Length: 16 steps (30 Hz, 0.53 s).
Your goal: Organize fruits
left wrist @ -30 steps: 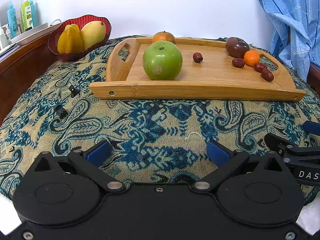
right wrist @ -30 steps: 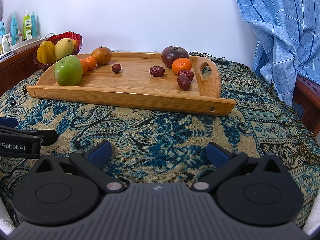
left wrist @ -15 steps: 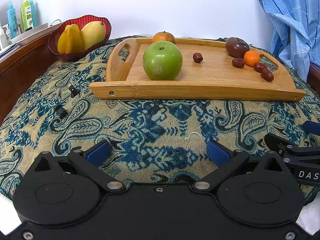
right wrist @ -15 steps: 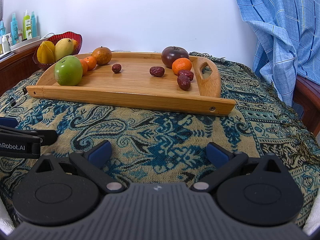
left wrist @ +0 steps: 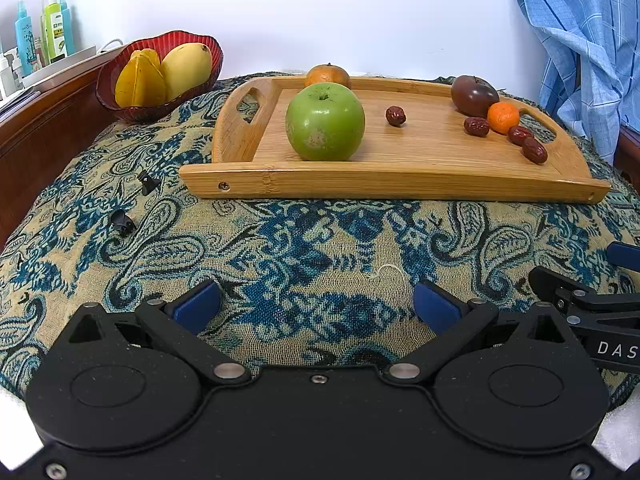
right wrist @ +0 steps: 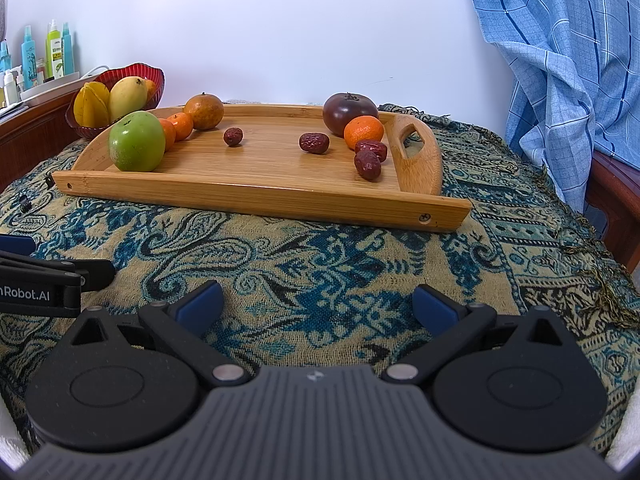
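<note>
Bamboo, smooth and pale, makes the long handled tray (right wrist: 256,188) lying on the coarse blue paisley cloth (right wrist: 320,264) ahead of me. On it sit a round green apple (right wrist: 137,146), small mandarins (right wrist: 363,132), a dark glossy tomato (right wrist: 349,111) and wrinkled red dates (right wrist: 314,143). Beyond its left end a ribbed red bowl (left wrist: 120,100) cradles a mango (left wrist: 185,67) and a ridged starfruit (left wrist: 140,80). My left gripper (left wrist: 316,306) and right gripper (right wrist: 316,306) both hang low over the cloth, jaws spread wide, holding nothing. Blue checked fabric (right wrist: 560,60) drapes at the right.
</note>
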Motion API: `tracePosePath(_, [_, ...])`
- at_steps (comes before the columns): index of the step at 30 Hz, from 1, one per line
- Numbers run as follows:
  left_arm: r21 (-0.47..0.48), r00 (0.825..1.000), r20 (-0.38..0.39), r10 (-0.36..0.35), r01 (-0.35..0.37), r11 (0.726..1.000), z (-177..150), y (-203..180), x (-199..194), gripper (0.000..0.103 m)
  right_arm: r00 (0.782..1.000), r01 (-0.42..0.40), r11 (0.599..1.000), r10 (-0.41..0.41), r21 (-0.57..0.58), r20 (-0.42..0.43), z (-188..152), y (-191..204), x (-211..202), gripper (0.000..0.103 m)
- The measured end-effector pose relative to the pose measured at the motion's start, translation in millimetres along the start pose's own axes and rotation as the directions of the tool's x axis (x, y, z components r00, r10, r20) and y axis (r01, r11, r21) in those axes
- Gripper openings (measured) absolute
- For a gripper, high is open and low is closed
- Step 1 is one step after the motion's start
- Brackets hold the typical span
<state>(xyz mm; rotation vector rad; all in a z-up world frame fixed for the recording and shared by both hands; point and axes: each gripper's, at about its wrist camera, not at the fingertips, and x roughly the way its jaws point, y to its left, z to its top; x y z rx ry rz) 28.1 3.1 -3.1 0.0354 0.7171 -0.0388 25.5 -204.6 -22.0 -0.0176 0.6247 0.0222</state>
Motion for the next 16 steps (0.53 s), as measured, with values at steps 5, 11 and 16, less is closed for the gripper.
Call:
tracePosePath(5, [0.000,1.000,0.000,-0.001,0.001,1.000,-0.1,0.1,-0.1,0.103,1.000,0.000,1.000,0.000,0.000,0.000,0.0,0.0,0.0,0.103])
tracePosePath(11, [0.000,1.000,0.000,-0.001,0.001,1.000,-0.2,0.2,-0.1,0.103,1.000,0.000,1.000,0.000,0.000,0.000,-0.2,0.1,0.1,0.103])
tracePosePath(16, [0.002,1.000,0.013,-0.003,0.003,1.000,-2.8,-1.1,-1.1,0.103,1.000,0.000,1.000,0.000,0.000,0.000,-0.1,0.1,0.1,0.103])
